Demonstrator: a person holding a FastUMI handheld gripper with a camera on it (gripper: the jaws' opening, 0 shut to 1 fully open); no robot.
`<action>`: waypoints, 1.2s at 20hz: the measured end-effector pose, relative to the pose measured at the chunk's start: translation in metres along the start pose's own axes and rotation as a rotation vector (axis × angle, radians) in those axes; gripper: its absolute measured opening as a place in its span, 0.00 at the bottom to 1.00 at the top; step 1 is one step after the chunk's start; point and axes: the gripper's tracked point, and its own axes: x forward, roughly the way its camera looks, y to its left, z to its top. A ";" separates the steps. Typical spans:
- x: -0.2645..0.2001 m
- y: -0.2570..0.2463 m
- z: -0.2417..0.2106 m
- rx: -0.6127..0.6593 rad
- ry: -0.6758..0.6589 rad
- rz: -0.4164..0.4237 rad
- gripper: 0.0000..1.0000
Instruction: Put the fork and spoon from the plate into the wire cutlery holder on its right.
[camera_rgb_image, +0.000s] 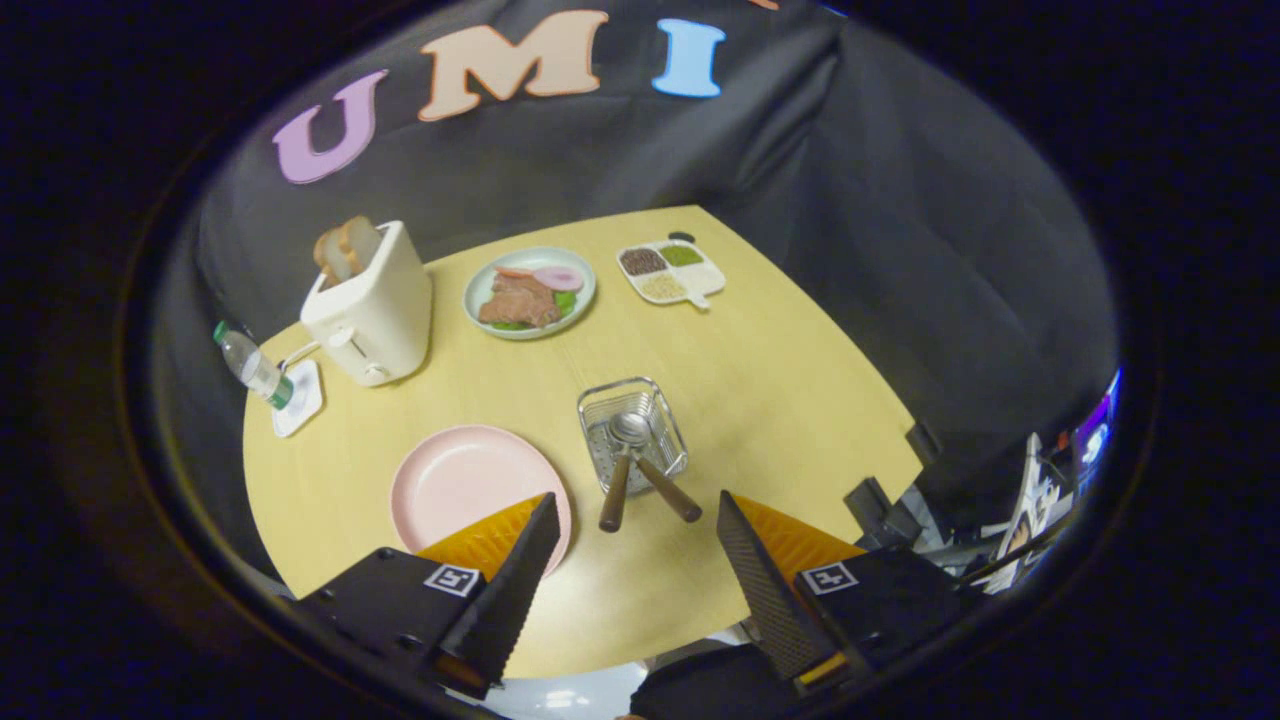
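The wire cutlery holder (632, 433) stands on the yellow table (760, 400), just ahead of my fingers. Two utensils with brown handles lie in it: a spoon (628, 450), bowl up, and a second one (662, 485), probably the fork, whose head is hidden under the spoon. Both handles stick out over the holder's near rim toward me. The pink plate (470, 485) sits bare to the holder's left, partly behind my left finger. My gripper (640, 515) hovers high above the table's near edge, open, with nothing between its fingers.
Beyond the holder are a plate of food (530, 292) and a divided tray (670, 272) of grains. A cream toaster (368, 300) with bread stands at the back left, a water bottle (252, 366) on a coaster beside it. Clutter lies off the table's right edge.
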 end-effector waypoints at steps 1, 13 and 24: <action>-0.005 0.003 0.007 -0.001 -0.067 0.028 1.00; -0.090 0.010 0.135 -0.058 -0.752 0.290 1.00; -0.109 0.009 0.095 -0.065 -0.755 0.333 1.00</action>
